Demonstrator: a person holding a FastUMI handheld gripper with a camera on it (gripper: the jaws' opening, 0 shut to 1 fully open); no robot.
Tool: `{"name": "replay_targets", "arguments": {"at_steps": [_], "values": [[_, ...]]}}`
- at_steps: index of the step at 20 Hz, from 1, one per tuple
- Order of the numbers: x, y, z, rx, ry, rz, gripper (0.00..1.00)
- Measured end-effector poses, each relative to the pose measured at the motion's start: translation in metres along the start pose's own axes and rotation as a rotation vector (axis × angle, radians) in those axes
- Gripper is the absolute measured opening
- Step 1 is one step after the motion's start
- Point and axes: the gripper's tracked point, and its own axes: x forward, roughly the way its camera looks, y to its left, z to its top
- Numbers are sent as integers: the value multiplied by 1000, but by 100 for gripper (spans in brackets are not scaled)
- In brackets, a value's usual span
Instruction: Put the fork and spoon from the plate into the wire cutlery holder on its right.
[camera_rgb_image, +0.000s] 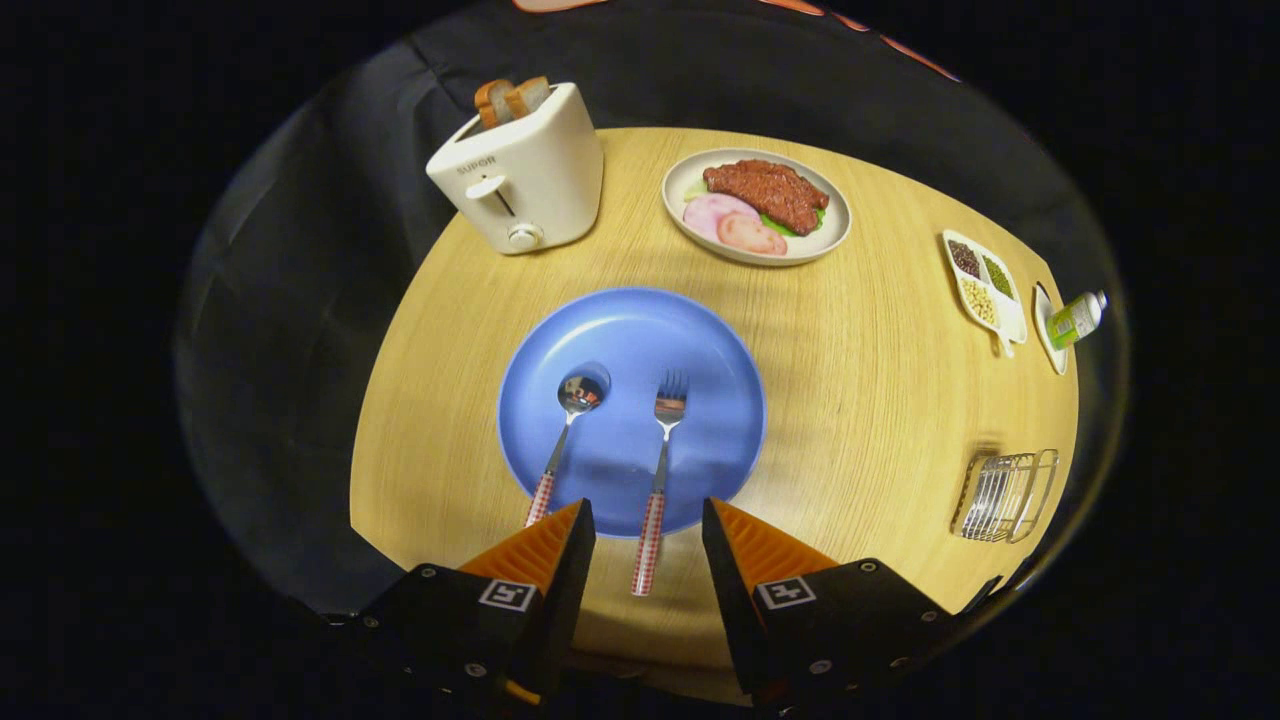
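Table (860, 400): round, wooden.
Fingers (648, 535): wide apart, empty, fork (660, 470) handle between them.
Fork: probably light, stiff, slippery; grip the patterned handle.

Shiny metal spoon (579, 392) and fork (669, 396) (matt wood table (880, 400))

The spoon (563, 436) handle's end is hidden behind one finger of the open gripper (648, 522). The wire cutlery holder (1005, 496) appears blurred and warped. The small dish (1046, 330) under the bottle (1078, 317) stands edge-on, contents indiscernible.
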Motion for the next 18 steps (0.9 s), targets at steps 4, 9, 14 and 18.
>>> {"name": "replay_targets", "arguments": {"at_steps": [4,9,14,18], "values": [[24,3,-10,10,68,-29,50],[44,0,-10,15,108,-67,38],[59,-2,-17,25,164,-98,26],[57,3,-17,76,189,-65,13]]}}
